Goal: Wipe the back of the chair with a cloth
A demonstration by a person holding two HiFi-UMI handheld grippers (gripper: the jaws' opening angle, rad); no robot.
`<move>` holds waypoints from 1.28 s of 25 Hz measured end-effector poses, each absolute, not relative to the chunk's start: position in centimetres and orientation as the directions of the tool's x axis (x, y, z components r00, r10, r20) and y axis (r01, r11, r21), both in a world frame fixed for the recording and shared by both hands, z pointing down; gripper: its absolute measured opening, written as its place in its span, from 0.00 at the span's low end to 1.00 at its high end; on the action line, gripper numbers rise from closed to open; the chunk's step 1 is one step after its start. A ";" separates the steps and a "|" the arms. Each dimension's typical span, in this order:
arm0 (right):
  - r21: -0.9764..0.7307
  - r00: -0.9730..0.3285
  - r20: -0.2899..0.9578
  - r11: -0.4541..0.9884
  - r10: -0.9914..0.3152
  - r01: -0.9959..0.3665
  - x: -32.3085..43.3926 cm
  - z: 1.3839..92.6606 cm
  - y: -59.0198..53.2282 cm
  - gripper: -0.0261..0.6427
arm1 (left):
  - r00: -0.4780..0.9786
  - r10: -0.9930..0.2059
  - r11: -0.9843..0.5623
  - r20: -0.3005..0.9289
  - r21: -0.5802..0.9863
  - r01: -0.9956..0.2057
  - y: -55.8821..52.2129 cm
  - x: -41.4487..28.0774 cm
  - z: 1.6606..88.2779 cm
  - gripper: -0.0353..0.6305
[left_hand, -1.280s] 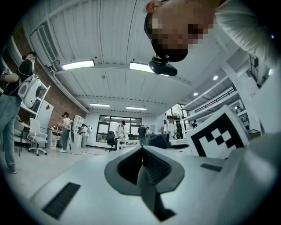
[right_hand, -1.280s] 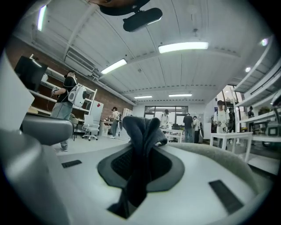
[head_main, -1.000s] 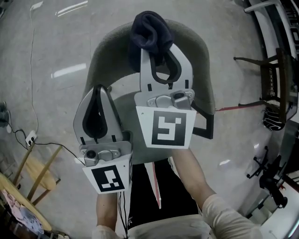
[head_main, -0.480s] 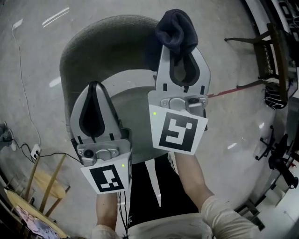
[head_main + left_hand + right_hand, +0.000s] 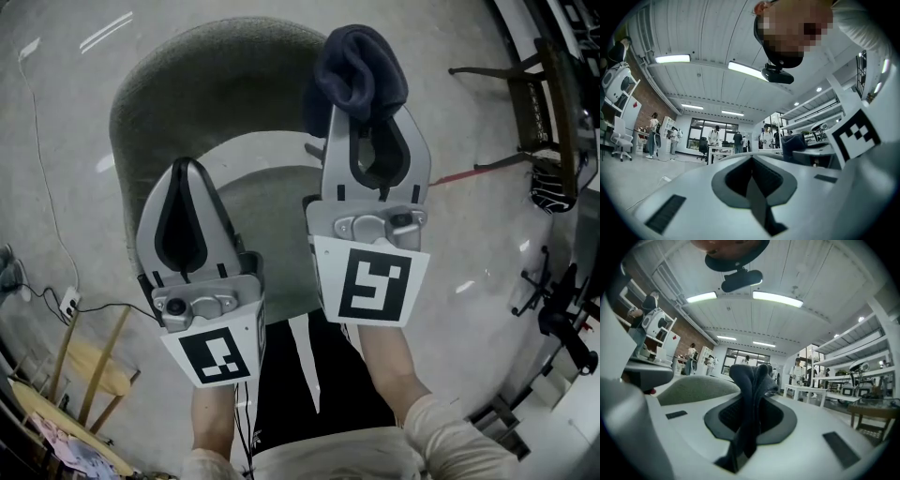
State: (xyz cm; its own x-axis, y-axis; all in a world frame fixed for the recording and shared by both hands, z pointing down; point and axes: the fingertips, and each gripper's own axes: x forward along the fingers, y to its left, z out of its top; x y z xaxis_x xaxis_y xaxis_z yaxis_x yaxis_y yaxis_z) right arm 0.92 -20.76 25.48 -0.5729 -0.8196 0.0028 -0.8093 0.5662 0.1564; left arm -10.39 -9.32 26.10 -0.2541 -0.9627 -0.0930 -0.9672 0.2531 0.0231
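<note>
The chair's grey-green curved back (image 5: pixel 187 75) arcs across the top of the head view, with its seat (image 5: pixel 272 211) below. A dark navy cloth (image 5: pixel 361 70) is bunched over the right end of the back's rim, and my right gripper (image 5: pixel 367 108) is shut on it. In the right gripper view the cloth (image 5: pixel 751 394) stands up between the jaws, with the chair back (image 5: pixel 693 387) to its left. My left gripper (image 5: pixel 185 171) is held over the seat's left side, shut with nothing in it. Its tips (image 5: pixel 751 158) meet in the left gripper view.
A dark wooden chair (image 5: pixel 539 103) stands at the upper right and black equipment (image 5: pixel 558 328) at the right edge. A wooden stool (image 5: pixel 89 366) and a power strip (image 5: pixel 66 302) with its cable lie at the lower left. People and white tables (image 5: pixel 806 392) stand far off.
My right gripper has carried the cloth along the rim of the chair back, from its middle to its right end. The left gripper has kept its place over the seat.
</note>
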 end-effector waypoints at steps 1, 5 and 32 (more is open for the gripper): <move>0.149 -0.606 -0.003 0.599 -0.795 -0.786 0.3 25.3 -19.9 0.13 | -0.274 -0.957 0.273 -0.092 0.024 -0.962 -8.8 -10.8 26.2 0.08; 0.128 -0.748 0.002 0.742 -0.663 -0.658 -3.0 25.5 -16.0 0.13 | -0.348 -0.934 0.347 -0.077 0.026 -0.937 -6.8 -12.4 26.7 0.07; 0.056 -0.956 0.143 0.967 -0.256 -0.250 -18.8 35.7 -6.5 0.13 | -0.625 -0.780 0.624 0.020 0.089 -0.776 5.8 -18.5 31.6 0.07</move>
